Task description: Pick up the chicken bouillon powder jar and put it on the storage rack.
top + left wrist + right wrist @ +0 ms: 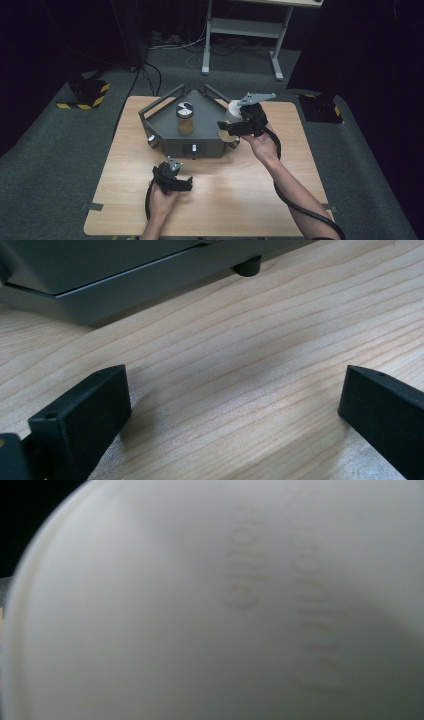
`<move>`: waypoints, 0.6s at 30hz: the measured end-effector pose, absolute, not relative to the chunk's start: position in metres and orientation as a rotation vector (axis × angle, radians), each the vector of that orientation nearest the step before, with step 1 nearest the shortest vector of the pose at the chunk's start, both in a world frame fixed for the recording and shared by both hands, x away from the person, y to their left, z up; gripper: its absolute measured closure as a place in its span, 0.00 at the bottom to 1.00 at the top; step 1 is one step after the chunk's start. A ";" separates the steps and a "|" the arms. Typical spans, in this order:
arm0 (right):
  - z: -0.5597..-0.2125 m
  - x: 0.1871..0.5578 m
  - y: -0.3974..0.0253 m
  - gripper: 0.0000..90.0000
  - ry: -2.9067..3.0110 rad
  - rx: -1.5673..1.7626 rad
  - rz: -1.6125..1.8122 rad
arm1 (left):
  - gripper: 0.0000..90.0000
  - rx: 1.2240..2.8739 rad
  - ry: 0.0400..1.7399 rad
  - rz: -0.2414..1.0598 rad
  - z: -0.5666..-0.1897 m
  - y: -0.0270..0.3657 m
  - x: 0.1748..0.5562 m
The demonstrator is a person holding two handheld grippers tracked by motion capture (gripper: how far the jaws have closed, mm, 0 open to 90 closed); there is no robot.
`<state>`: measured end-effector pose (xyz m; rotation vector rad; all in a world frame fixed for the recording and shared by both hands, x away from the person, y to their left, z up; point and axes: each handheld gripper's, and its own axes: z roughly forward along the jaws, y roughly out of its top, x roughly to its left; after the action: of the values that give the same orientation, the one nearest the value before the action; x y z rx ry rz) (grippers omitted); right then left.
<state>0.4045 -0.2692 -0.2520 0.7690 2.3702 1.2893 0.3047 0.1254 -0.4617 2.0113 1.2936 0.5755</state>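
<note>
Looking down from the high view first: the right gripper (231,127) is up at the right corner of the grey tray (200,131), pressed against a white jar (233,111) with what looks like yellowish stuff in the bottom. The jar sits right at the tray's right edge, partly hidden by the gripper, so I honestly can't tell if it's resting on the tray or lifted, and whether the jaws are clamped on it or just beside it isn't clear from up here either. In the middle of the tray stands a glass jar (185,119), upright, with a black-and-white lid and tan contents. The left gripper (186,184) lies low on the wooden table (240,200), in front of the tray and well apart from both jars.

Left gripper view: jaws spread wide with nothing between them, just bare wood grain. The tray's front edge (125,285) runs across the top, with one of its little round feet (248,266) sitting on the table.

Right gripper view: super close and blurry, a white rounded surface of the white jar (200,605) with faint embossed lettering I can't read. The jaws are hidden here, so again I can't tell their state.
</note>
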 end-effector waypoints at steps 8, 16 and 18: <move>-0.244 0.421 -0.252 0.36 2.372 0.783 1.253 | 0.00 2.010 1.294 0.576 -0.462 0.125 0.305; -0.242 0.435 -0.237 0.37 2.371 0.816 1.214 | 0.00 2.007 1.296 0.574 -0.462 0.125 0.304; -0.243 0.439 -0.233 0.37 2.373 0.827 1.202 | 0.00 2.009 1.295 0.575 -0.462 0.125 0.305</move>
<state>0.4392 -0.2329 -0.2428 0.8269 2.3725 1.2018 0.3045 0.1254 -0.4620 2.0085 1.2949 0.5751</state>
